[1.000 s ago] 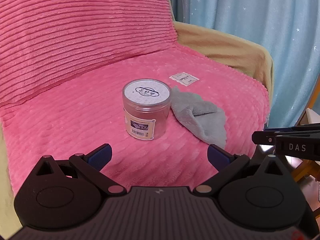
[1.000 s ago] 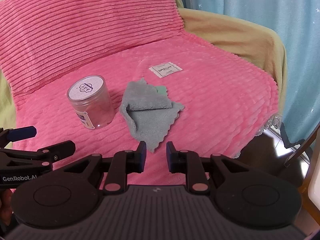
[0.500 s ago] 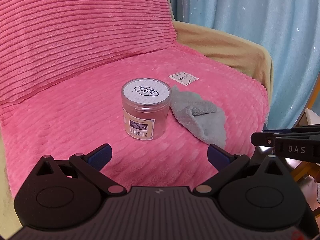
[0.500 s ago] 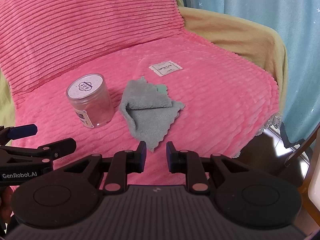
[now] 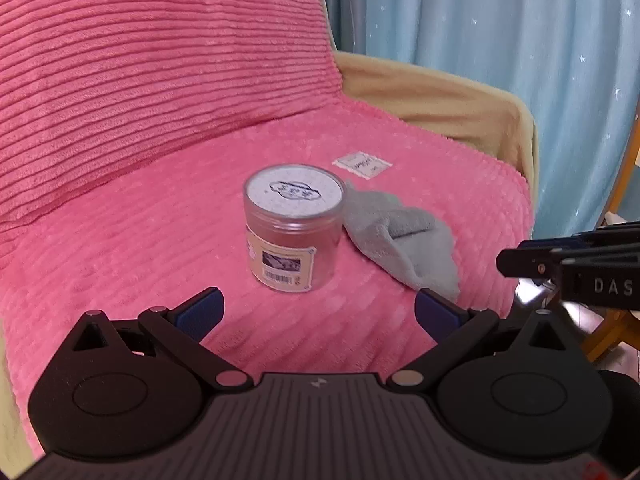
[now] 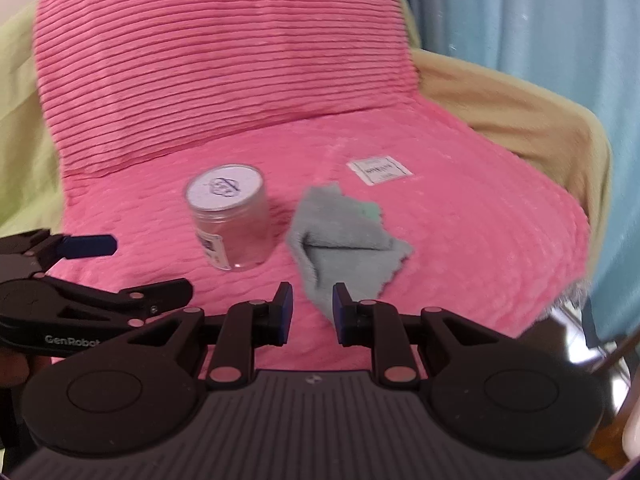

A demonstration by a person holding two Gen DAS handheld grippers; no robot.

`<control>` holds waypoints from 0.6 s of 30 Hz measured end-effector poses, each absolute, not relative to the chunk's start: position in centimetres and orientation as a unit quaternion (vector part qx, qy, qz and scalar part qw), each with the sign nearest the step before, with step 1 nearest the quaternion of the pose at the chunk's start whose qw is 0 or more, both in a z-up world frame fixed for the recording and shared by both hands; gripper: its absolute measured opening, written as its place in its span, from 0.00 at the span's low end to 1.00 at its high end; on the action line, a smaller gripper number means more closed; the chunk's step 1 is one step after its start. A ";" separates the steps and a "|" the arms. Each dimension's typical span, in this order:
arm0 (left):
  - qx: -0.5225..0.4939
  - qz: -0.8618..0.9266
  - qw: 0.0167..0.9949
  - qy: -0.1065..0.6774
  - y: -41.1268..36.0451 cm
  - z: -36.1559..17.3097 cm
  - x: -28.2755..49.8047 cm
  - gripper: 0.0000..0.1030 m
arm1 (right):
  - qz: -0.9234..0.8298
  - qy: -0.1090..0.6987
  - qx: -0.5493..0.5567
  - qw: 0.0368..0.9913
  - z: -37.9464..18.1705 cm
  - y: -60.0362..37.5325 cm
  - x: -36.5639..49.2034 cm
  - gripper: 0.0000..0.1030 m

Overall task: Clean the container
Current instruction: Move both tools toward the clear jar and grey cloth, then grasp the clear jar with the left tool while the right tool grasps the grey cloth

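You had a chair [image 5: 432, 92] covered in a pink ribbed blanket [image 5: 132, 248]. A clear jar [image 5: 294, 228] with a white lid stood upright on the seat, a crumpled grey cloth [image 5: 404, 240] just beside it, and a small white packet [image 5: 362, 164] further back.

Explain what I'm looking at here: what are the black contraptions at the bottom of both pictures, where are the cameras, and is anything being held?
No robot arm here: a person carries one hand-held gripper in each hand, with a fisheye camera on each looking forward along its two fingers. The black shapes at the bottom are those fingers.

The left camera shows the left hand-held gripper, its jaws wide apart, facing a clear lidded jar standing upright on a pink blanket over a chair.

The right camera shows the right hand-held gripper, its jaws a narrow gap apart, facing a crumpled grey cloth beside the jar. A small white packet lies further back.

Nothing is held; both grippers are above the blanket, short of the things.
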State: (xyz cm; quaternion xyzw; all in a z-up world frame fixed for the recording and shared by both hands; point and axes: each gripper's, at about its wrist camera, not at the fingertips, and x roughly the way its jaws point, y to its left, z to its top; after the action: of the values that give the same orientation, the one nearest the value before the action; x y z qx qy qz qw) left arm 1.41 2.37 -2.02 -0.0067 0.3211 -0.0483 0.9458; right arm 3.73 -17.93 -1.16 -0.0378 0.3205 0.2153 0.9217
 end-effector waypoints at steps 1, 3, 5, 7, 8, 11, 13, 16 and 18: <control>-0.005 -0.049 0.947 0.317 2.5 -2.0 1.3 0.99 | 0.220 0.318 -0.044 0.921 -1.1 -17.7 3.7 0.17; 0.005 -0.048 0.950 0.308 2.8 -1.9 1.2 0.99 | 0.230 0.312 -0.056 0.920 -0.9 -17.1 3.6 0.17; 0.017 -0.044 0.953 0.299 2.9 -2.0 1.1 0.99 | 0.240 0.305 -0.065 0.919 -0.6 -16.8 3.9 0.17; 0.027 -0.039 0.955 0.292 3.1 -2.1 1.0 0.99 | 0.249 0.299 -0.072 0.919 -0.9 -16.6 4.4 0.17; 0.032 -0.039 0.956 0.288 3.2 -2.3 1.1 0.99 | 0.252 0.300 -0.073 0.917 -1.3 -16.4 4.9 0.17; 0.036 -0.040 0.958 0.282 3.4 -3.0 1.5 0.99 | 0.261 0.304 -0.075 0.913 -2.3 -16.0 6.5 0.17; 0.037 -0.042 0.959 0.278 3.6 -3.5 1.9 0.99 | 0.267 0.306 -0.076 0.911 -3.0 -15.7 7.5 0.17; 0.032 -0.043 0.960 0.274 3.8 -4.3 3.0 0.99 | 0.275 0.309 -0.072 0.908 -3.9 -15.3 8.5 0.17; 0.029 -0.045 0.961 0.273 3.8 -4.8 3.8 0.99 | 0.280 0.312 -0.069 0.906 -4.5 -15.0 9.1 0.17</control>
State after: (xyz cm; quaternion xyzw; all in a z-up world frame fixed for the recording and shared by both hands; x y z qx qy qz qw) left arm 3.78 3.80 -4.81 0.0291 0.2727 -0.0446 0.9606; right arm 9.11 -15.02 -4.51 -0.0690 0.3117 0.2795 0.9055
